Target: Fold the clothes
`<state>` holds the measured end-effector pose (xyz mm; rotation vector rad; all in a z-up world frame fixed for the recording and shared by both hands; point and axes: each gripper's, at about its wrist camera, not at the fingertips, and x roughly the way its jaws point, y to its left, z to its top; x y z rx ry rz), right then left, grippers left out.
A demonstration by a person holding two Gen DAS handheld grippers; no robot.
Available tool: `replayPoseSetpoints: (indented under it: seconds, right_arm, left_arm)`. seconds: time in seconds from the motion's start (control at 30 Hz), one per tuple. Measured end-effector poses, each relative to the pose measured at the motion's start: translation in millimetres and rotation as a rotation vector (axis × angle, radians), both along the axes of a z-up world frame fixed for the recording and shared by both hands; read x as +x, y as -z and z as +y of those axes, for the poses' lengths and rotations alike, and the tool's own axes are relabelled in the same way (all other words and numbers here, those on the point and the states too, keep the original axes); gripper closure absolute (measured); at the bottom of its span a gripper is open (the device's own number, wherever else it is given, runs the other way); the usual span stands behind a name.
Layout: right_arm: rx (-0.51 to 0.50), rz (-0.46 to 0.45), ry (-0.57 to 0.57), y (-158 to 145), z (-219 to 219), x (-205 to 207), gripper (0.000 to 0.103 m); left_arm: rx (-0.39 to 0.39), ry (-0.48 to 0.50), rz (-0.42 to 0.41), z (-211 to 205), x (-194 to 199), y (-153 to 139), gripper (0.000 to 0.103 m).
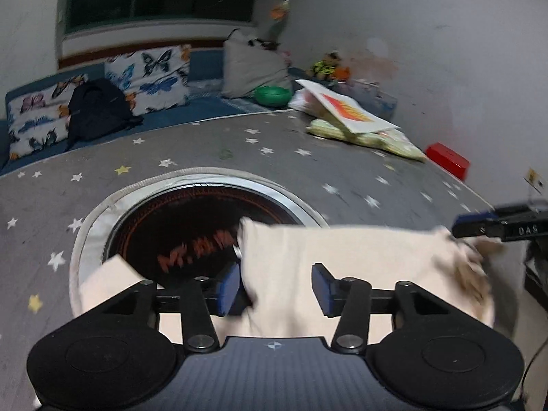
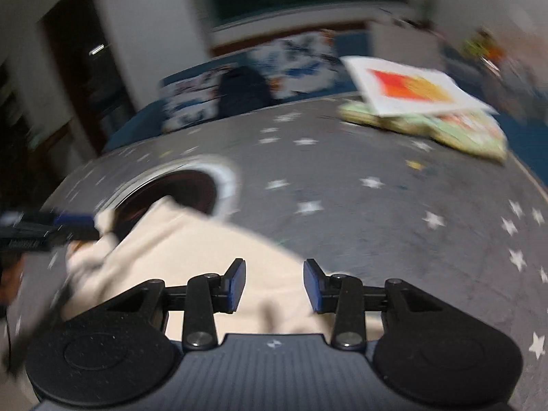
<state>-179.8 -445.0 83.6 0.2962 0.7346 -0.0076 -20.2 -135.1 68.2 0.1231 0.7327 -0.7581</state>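
My left wrist view looks forward along the left hand-held gripper (image 1: 278,286), low and close above the grey star-printed round surface (image 1: 205,150), facing the dark window and a blue bench with butterfly-print cushions (image 1: 150,75). My right wrist view sits just as low behind the right hand-held gripper (image 2: 274,286), tilted and motion-blurred, facing much the same way. Both share the cream cloth garment (image 1: 342,274), the round black opening in the surface (image 1: 191,226), and a white card with an orange print (image 1: 346,108).
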Motion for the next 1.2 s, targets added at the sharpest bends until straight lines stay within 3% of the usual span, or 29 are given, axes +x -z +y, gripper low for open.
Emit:
replayPoseSetpoints:
  seconds: [0.17,0.33,0.37,0.43,0.5,0.57,0.73,0.9,0.97,1.07,1.17,1.2]
  right_arm:
    - [0.130,0.064,0.074,28,-38,20,0.059]
    - [0.158,0.099,0.069,45,-42,20,0.063]
    - [0.162,0.098,0.062,47,-41,20,0.064]
    - [0.165,0.093,0.056,47,-38,23,0.082]
    - [0.180,0.084,0.054,46,-39,23,0.088]
    - [0.185,0.064,0.039,43,-38,21,0.091]
    - [0.161,-0.036,-0.066,20,-20,-4,0.093]
    - [0.062,-0.100,-0.257,-12,18,-45,0.093]
    - [0.002,-0.088,-0.363,-17,37,-64,0.093]
    - [-0.075,-0.010,-0.509,-15,65,-84,0.092]
    - [-0.074,0.055,-0.563,-7,78,-95,0.087]
    - [-0.067,0.063,-0.564,-7,79,-97,0.079]
  left_arm:
    - [0.020,-0.026,0.038,-24,40,15,0.039]
    - [0.018,-0.011,0.087,-40,59,33,0.041]
    - [0.017,0.001,0.083,-42,60,35,0.045]
    - [0.019,0.024,0.075,-47,58,37,0.064]
    - [0.021,0.047,0.066,-52,57,38,0.090]
    - [-0.006,0.070,0.065,-50,53,36,0.096]
    - [-0.154,0.120,0.061,-21,32,15,0.099]
    - [-0.286,0.234,0.006,32,-14,-11,0.099]
    - [-0.283,0.295,-0.019,51,-37,-16,0.099]
    - [-0.218,0.395,-0.039,77,-72,-14,0.098]
    - [-0.117,0.435,-0.043,93,-94,-6,0.096]
    - [-0.102,0.440,-0.034,97,-98,-4,0.094]
